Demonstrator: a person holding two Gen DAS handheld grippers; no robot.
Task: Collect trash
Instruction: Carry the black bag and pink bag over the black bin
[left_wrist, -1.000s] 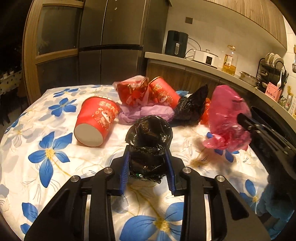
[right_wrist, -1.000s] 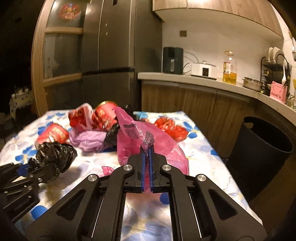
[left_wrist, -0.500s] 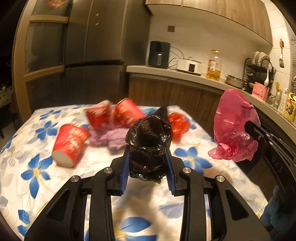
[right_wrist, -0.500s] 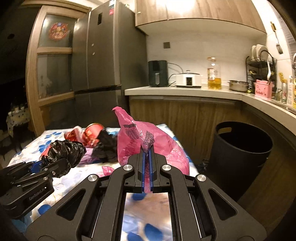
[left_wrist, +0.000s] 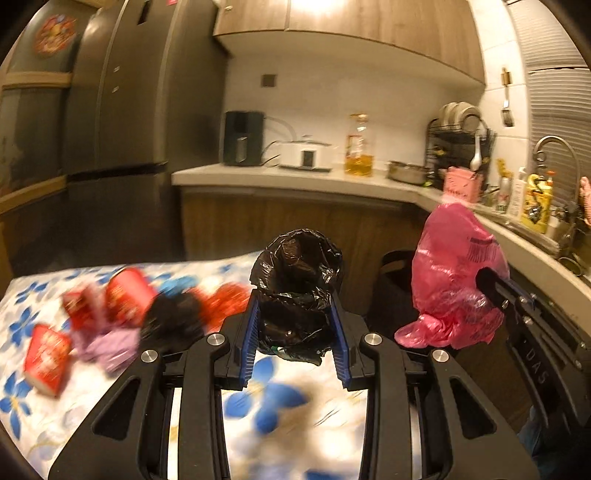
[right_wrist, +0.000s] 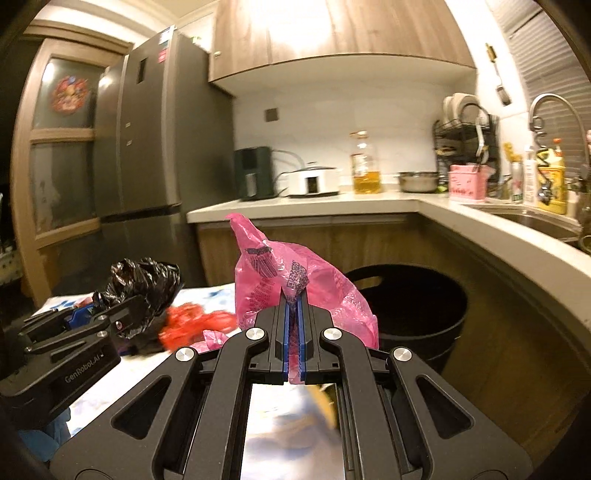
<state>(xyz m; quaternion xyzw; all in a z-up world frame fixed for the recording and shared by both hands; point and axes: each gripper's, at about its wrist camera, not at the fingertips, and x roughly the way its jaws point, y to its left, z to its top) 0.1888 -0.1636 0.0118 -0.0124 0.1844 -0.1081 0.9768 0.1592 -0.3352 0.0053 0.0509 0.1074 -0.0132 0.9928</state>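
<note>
The flower-print table (left_wrist: 122, 402) fills the foreground, with red paper cups (left_wrist: 48, 356) and other crumpled litter lying on it. Beyond its far edge stands the black bin (right_wrist: 417, 314), open-topped, beside the counter. The right gripper (right_wrist: 294, 314) is pinched tight on a thin fold of the pink bag (right_wrist: 295, 280), held up near the bin. The left gripper (left_wrist: 295, 325) is clamped around a crumpled black bag (left_wrist: 297, 280) above the table. The pink film could slip from that narrow pinch, or either bag could catch the rim and fall outside.
</note>
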